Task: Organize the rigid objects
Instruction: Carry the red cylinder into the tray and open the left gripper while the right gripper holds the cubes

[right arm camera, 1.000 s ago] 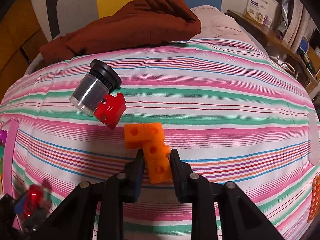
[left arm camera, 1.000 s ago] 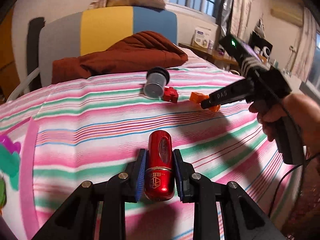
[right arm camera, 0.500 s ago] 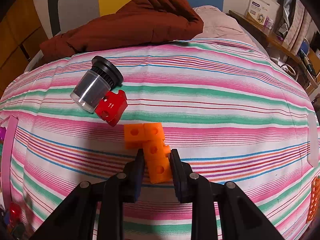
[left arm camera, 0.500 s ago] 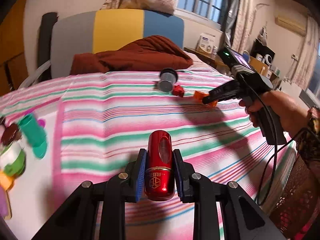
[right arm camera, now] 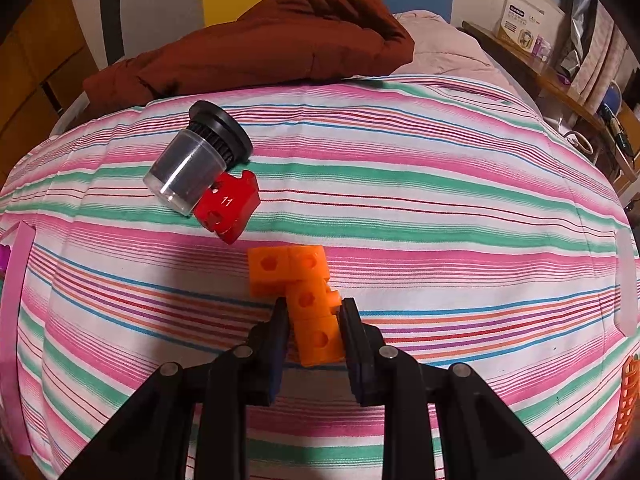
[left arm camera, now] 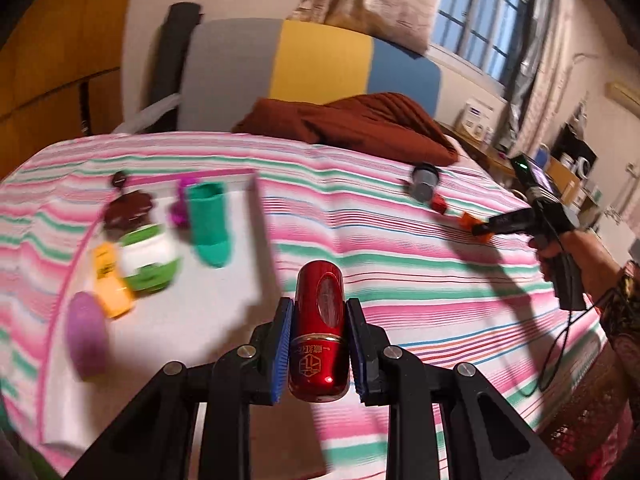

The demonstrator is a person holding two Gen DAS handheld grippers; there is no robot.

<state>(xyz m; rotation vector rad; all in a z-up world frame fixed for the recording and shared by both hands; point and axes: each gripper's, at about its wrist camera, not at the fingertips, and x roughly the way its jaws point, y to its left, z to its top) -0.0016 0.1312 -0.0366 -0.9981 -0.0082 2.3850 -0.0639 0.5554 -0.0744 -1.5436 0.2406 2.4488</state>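
My left gripper (left arm camera: 319, 316) is shut on a red metal can (left arm camera: 319, 332) and holds it above the striped bed, just right of a white mat with a pink border (left arm camera: 224, 312). On the mat lie a teal cup (left arm camera: 210, 224), a green-and-white jar (left arm camera: 148, 258), a yellow piece (left arm camera: 110, 284) and a purple piece (left arm camera: 86, 334). My right gripper (right arm camera: 314, 312) is shut on an orange block piece (right arm camera: 308, 300), low over the bed. A grey jar with a black lid (right arm camera: 196, 164) and a red block marked 11 (right arm camera: 228, 206) lie beyond it.
A brown quilt (right arm camera: 256, 44) lies at the head of the bed before a grey, yellow and blue headboard (left arm camera: 312, 60). An orange basket (right arm camera: 628, 404) peeks in at the right edge. A side table with boxes (right arm camera: 560, 64) stands to the right.
My left gripper has swung left with the red can, bringing the white mat and its items into view. My right gripper has stayed on the orange block, almost still.
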